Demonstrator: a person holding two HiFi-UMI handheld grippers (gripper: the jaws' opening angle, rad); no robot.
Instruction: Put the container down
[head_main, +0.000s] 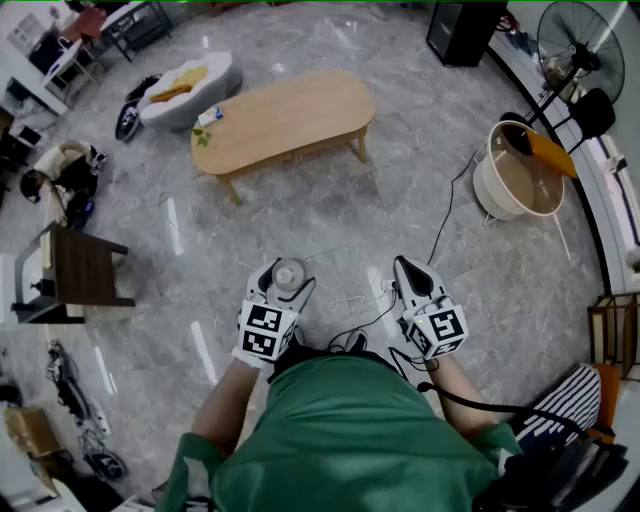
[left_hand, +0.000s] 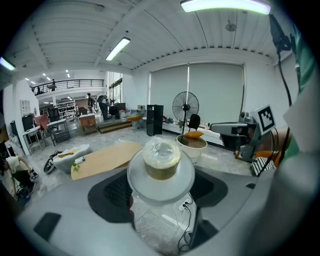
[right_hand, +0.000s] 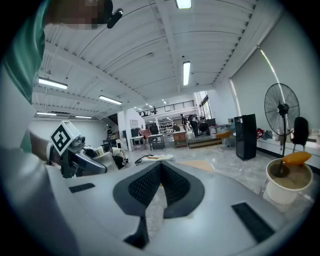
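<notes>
I am clamping my left claw (head_main: 287, 283) wide on the clear lidded container (left_hand: 161, 161), with the pads pressing on its see-through sides just under the round lid. The container is sitting upright between the jaws, with something tan showing at its top. I am holding it in front of my body, over the grey marble floor (head_main: 200, 240) and some white cables (head_main: 345, 300). My right claw (right_hand: 161, 169) is hovering beside it, jaws together and gripping nothing. An oval wooden table (head_main: 285, 115) is standing well apart ahead.

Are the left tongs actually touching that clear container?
Touching. The left gripper view shows the container gripped between the pads of the left tongs.
</notes>
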